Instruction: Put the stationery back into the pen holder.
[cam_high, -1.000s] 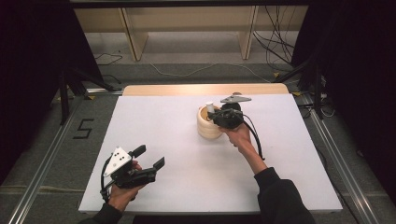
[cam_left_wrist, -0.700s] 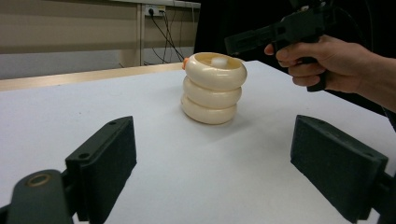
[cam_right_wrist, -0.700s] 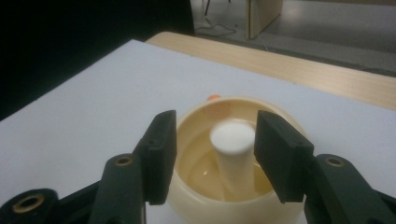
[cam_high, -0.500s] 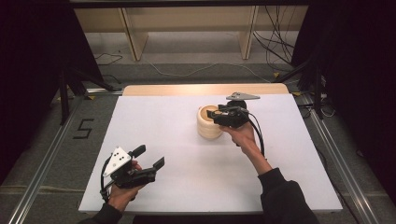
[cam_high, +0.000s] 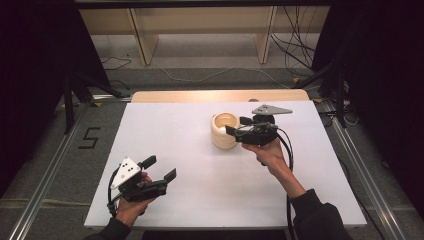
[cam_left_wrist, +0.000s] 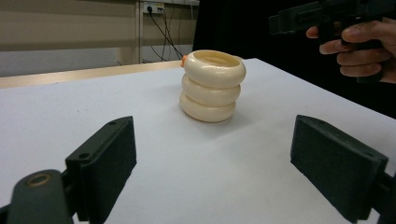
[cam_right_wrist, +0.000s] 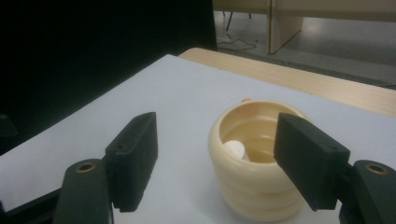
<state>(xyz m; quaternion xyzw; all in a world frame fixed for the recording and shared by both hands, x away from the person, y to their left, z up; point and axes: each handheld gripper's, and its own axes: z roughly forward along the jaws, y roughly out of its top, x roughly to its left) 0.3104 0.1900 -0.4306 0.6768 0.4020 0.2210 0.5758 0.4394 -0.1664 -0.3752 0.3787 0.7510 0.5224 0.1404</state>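
Note:
A cream ribbed cup (cam_high: 223, 131) shaped like three stacked rings stands upright near the middle of the white table (cam_high: 190, 165). In the right gripper view a small white ball (cam_right_wrist: 235, 150) lies inside the cup (cam_right_wrist: 254, 163). My right gripper (cam_high: 237, 126) hovers open just right of the cup's rim, jaws pointing left, nothing between them. My left gripper (cam_high: 159, 169) rests open near the table's front left, far from the cup (cam_left_wrist: 212, 86), and holds nothing. A small orange spot (cam_left_wrist: 184, 59) shows at the cup's far rim.
A wooden strip (cam_high: 220, 95) runs along the table's far edge. Beyond it stand wooden shelf legs (cam_high: 142, 40) and loose cables (cam_high: 295, 55) on the floor. A metal rail (cam_high: 45, 175) flanks the table's left side.
My right gripper has drawn back a little to the right and away from above the cup. The left gripper has stayed put.

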